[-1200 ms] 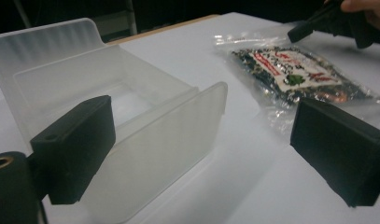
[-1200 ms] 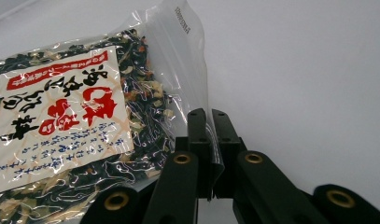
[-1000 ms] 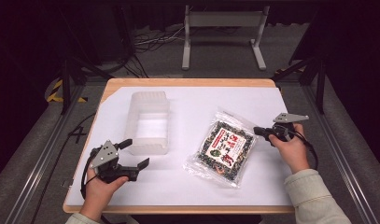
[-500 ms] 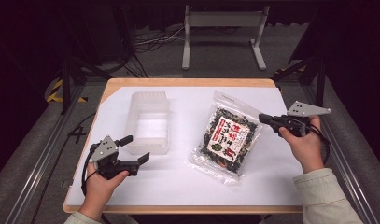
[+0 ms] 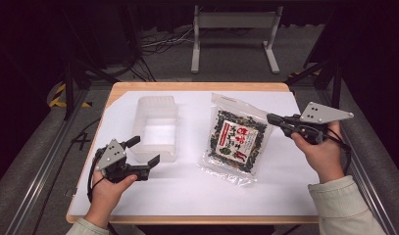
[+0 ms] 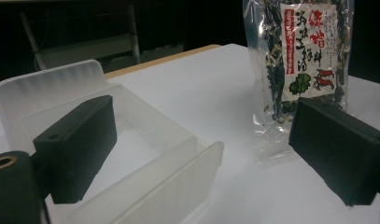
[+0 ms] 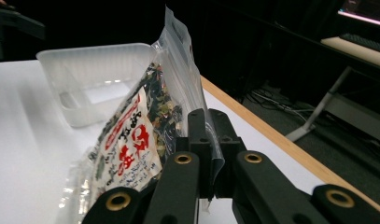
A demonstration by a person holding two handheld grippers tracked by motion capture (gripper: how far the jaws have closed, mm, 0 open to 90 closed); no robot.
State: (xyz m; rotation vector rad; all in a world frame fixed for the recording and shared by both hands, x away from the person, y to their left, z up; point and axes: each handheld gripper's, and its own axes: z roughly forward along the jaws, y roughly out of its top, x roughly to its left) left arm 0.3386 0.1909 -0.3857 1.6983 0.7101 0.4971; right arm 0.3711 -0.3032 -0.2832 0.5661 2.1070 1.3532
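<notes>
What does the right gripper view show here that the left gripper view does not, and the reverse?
Right gripper view: its jaws closed on the clear side edge of the dried-food packet, lifting that edge off the table; also the table's wooden edge with the floor beyond it.

Left gripper view: the left gripper with its jaws wide apart, nothing between them, one jaw over the near end of the plastic container, and the packet's printed label facing the camera.

Both: the packet, the translucent container and the white table surface.
</notes>
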